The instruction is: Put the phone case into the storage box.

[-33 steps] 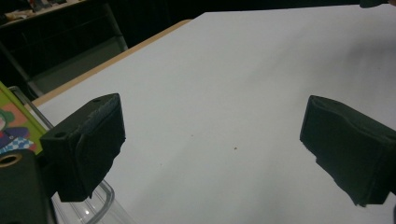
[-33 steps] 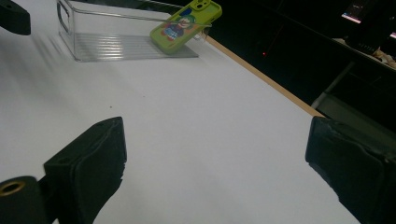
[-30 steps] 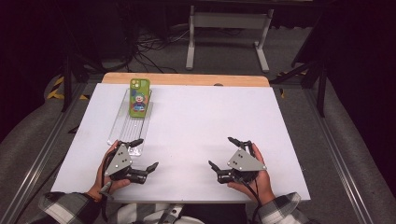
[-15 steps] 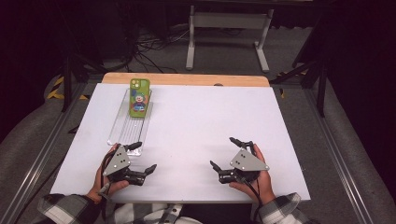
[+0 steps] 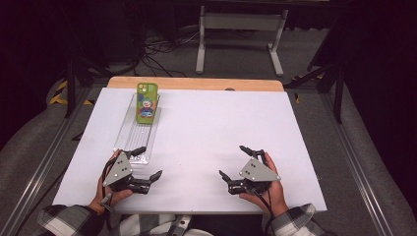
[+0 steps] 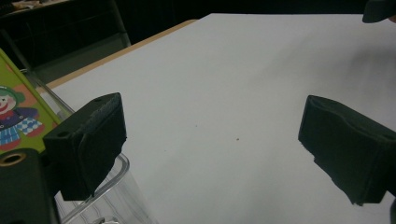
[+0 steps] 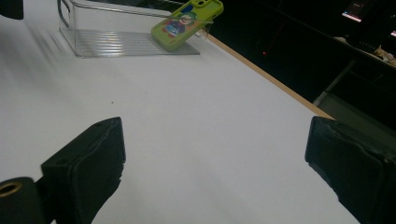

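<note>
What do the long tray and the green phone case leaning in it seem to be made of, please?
The tray looks like clear hard plastic, probably acrylic: the white table shows through its walls, and its ribbed floor glints. The phone case looks like matte soft plastic or silicone, with rounded edges, no glare and a printed clown picture; how soft it is cannot be told.

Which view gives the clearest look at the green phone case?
The high view: the whole green phone case shows, leaning in the clear tray. The right gripper view shows it smaller and slanted; the left gripper view only an edge.
</note>
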